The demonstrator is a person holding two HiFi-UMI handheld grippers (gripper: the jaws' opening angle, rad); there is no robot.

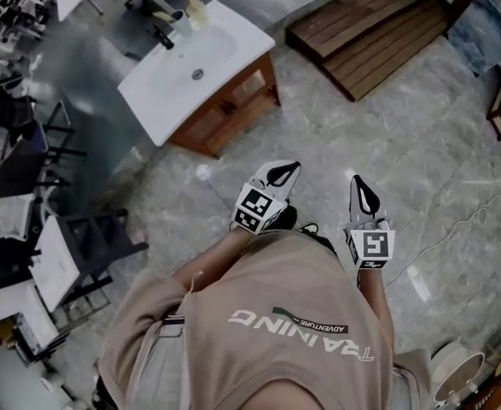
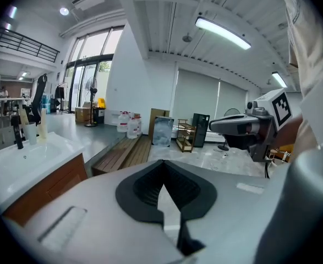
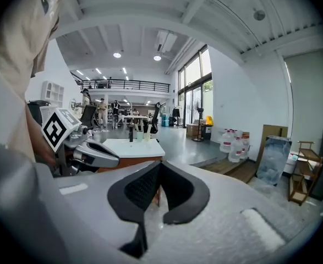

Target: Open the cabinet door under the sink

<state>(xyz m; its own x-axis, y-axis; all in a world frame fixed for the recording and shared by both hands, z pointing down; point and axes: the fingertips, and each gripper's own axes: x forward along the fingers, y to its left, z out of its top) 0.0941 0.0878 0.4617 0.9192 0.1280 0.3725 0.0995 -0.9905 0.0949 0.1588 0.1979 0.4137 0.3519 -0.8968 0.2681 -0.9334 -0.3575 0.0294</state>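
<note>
A person is standing on the marble floor (image 1: 421, 143), holding the left claw (image 1: 284, 174) and the right claw (image 1: 361, 188) out ahead, both clenched with nothing between their pads. The sink (image 1: 190, 67) is sitting well apart from them, far and to the left, and the cabinet door (image 1: 248, 86) beneath it is appearing shut and untouched. The task is only beginning: nearing the cabinet, catching the door and swinging it open are all lying ahead.
</note>
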